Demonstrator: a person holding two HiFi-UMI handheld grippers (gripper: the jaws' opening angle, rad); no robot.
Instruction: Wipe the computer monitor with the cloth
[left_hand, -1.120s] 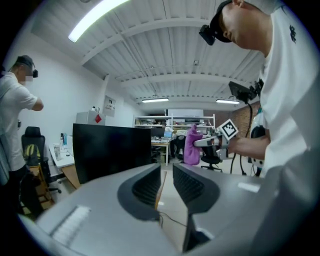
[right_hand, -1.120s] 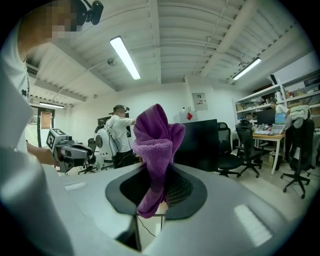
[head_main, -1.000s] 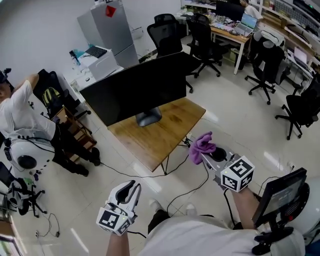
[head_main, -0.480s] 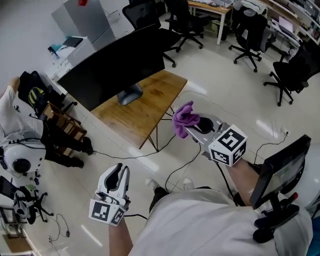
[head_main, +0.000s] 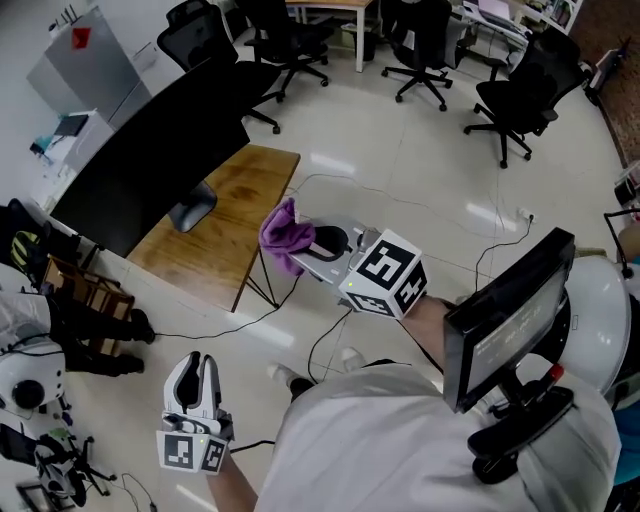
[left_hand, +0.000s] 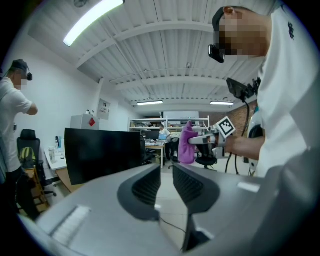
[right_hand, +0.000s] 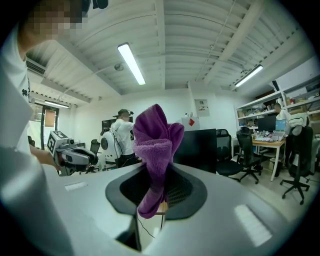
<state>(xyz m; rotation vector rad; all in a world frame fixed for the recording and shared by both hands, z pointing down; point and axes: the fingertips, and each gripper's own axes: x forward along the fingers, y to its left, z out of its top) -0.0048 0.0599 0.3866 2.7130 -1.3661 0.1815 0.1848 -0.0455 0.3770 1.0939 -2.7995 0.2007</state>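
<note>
Two tongs show in the head view, and only one carries anything. The right tongs (head_main: 305, 247), near the middle of that frame, are clamped on a purple cloth (head_main: 283, 232). In the right gripper view the jaws pinch its lower part, and the bunched upper part stands free above and ahead of them. That hold makes sense, since the soft pile should meet the screen before any hard jaw does.

The computer monitor (head_main: 150, 160) stands on its foot at the upper left of the head view, on a wooden surface (head_main: 230, 245) with its dark screen unlit. The cloth is apart from the screen, level with the near corner of the surface in the picture, so the wiping looks not yet begun and the approach is the step in hand.

The left tongs (head_main: 196, 366) sit low at the lower left, held back from the work. Their jaws are drawn close with only a slit between them and nothing in it. One cloth probably needs one tool, which leaves this side free to steady the monitor. That may matter, because a wide screen on a single foot could rock under a firm wipe.
</note>
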